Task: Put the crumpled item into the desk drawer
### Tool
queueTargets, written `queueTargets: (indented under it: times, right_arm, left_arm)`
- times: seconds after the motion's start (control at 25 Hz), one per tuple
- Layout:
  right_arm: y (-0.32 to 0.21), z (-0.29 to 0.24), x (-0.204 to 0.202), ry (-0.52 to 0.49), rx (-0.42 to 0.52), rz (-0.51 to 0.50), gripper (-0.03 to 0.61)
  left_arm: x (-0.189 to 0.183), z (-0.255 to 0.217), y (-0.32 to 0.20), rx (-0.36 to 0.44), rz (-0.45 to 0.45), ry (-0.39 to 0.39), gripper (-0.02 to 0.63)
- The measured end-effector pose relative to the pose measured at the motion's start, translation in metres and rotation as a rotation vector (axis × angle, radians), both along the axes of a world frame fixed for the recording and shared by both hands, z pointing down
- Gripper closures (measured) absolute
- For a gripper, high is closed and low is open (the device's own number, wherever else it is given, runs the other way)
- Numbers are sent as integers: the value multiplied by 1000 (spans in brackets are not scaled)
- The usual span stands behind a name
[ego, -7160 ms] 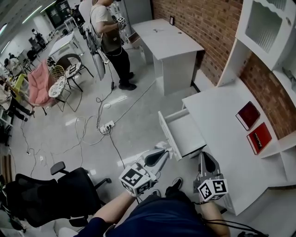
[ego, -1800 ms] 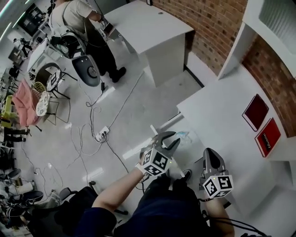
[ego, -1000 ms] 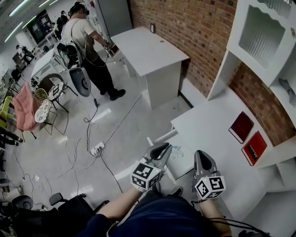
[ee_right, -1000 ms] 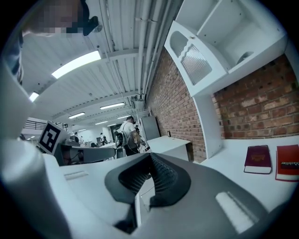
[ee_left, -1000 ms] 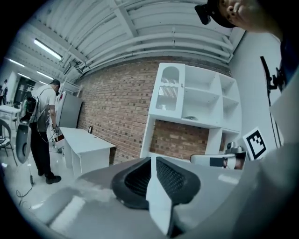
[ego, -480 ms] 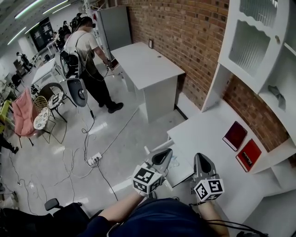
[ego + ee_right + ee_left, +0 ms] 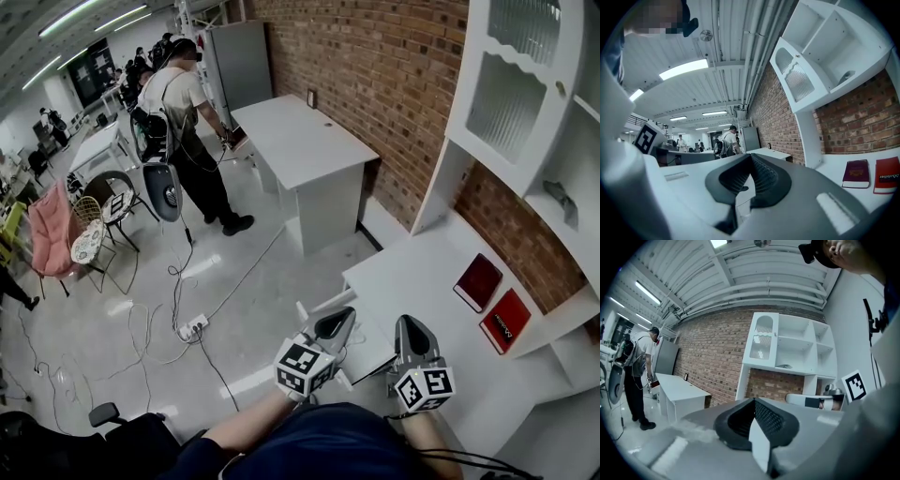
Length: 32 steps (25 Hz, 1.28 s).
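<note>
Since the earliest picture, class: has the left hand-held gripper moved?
Yes: the left hand-held gripper now shows past the drawer front, towards the desk, jaws shut and empty.

Person point(image 7: 192, 122) stands at white table point(image 7: 300, 141) by brick wall point(image 7: 375, 56); dark red book point(image 7: 478, 281) & brighter red book point(image 7: 504, 320) lie side by side at right, cables point(image 7: 159, 309) on floor.

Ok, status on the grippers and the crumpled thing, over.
Shut and empty: left gripper, right gripper. Open drawer partly behind them; crumpled item not visible. Nothing in the way.
</note>
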State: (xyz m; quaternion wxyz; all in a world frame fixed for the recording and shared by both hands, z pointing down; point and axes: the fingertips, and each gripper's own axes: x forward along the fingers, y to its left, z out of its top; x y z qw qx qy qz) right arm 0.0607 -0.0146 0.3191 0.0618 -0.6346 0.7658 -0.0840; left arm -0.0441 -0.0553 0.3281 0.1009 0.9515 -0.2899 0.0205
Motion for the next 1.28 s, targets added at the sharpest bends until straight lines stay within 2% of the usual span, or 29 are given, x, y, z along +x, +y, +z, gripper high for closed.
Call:
queueTargets:
  times: [0.44, 1.28]
  right_arm:
    - [-8, -7, -11, 20, 8, 1, 577]
    - [-23, 2, 8, 18, -25, 24, 577]
  left_arm:
    - [-20, -16, -18, 10, -37, 44, 611]
    - [-6, -7, -44, -15, -31, 25, 612]
